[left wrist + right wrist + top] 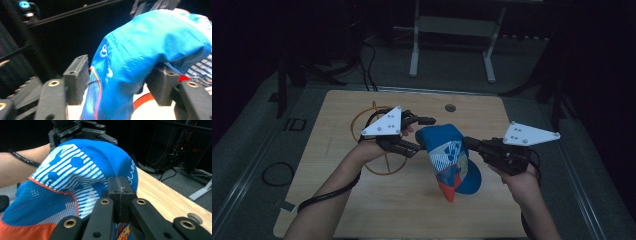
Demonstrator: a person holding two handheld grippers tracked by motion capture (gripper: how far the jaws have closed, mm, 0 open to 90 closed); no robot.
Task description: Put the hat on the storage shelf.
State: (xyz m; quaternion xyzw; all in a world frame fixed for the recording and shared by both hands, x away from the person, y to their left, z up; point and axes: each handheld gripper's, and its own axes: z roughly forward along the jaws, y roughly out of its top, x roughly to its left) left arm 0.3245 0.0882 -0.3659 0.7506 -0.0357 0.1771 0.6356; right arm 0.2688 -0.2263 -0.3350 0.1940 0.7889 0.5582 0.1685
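A blue cap (447, 152) with a white striped panel and an orange-red brim hangs above the wooden table (362, 210), held up between both grippers. My right gripper (468, 143) comes in from the right, and in the right gripper view its jaws (121, 187) are pressed together on the cap's (82, 170) edge. My left gripper (424, 134) reaches in from the left with its jaws wide apart. In the left gripper view the cap's blue fabric (140, 50) fills the gap of the left gripper (118, 82) and drapes over one jaw.
A gold wire ring stand (362, 120) lies on the table under the left hand. A round grommet hole (450, 107) sits near the far edge. White frame legs (414, 50) stand on the floor behind, and a cable loop (277, 172) lies at the left.
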